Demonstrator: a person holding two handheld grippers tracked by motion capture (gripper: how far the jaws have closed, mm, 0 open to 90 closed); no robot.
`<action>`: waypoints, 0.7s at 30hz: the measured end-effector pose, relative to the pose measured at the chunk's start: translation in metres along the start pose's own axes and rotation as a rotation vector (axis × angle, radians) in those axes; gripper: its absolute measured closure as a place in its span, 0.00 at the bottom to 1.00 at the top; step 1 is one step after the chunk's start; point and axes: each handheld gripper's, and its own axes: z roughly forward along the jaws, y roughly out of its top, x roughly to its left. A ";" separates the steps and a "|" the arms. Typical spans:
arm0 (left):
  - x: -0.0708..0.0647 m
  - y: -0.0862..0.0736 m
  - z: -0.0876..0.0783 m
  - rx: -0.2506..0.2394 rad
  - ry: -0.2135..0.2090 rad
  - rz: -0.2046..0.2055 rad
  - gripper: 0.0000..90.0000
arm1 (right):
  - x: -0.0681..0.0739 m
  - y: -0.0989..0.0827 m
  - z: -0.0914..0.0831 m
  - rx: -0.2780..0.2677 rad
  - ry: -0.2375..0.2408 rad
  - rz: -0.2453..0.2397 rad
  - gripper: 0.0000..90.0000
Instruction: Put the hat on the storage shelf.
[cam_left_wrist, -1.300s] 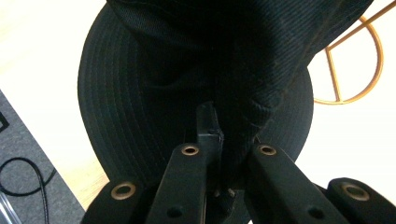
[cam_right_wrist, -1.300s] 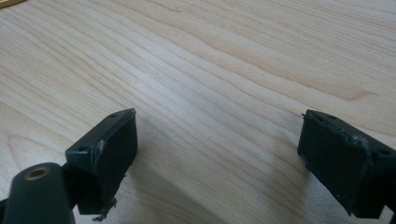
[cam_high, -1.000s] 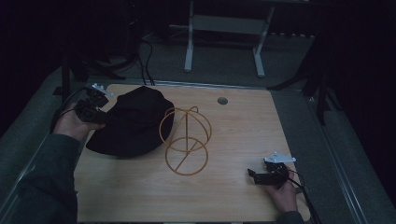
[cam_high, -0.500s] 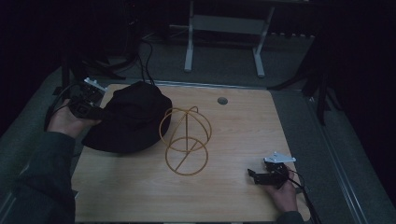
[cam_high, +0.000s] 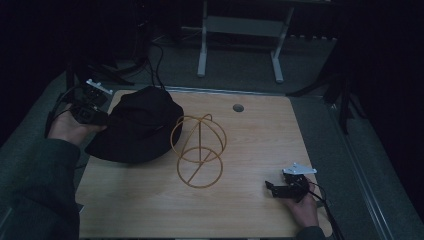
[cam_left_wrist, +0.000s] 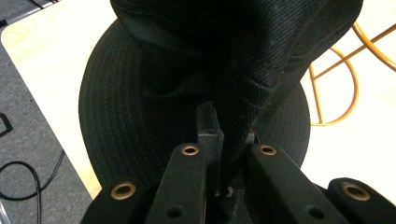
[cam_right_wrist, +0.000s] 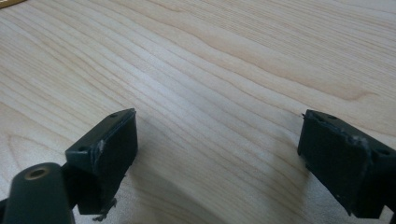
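High view: dim room, black hat (cam_high: 135, 125) on left part of wooden table (cam_high: 250, 215), just beside gold wire stand (cam_high: 198, 150). Left gripper (cam_high: 97, 116) at hat's left edge. Right gripper (cam_high: 272, 187) sits low at near right corner, well apart from hat; jaws hard to make out here.

Left gripper view: jaws squeezed tight on fold of hat cloth.

Right gripper view: jaws wide apart, nothing between, bare wood below.
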 end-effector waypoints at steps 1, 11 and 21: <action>0.000 0.000 -0.001 0.000 0.000 0.001 0.98 | 0.000 0.000 0.000 0.000 0.000 0.000 0.13; 0.001 0.002 -0.007 -0.010 0.003 -0.013 0.98 | 0.000 0.000 0.000 0.001 0.000 0.002 0.13; 0.002 0.005 -0.013 -0.021 0.007 -0.021 0.98 | 0.000 0.000 0.000 0.000 0.000 0.000 0.13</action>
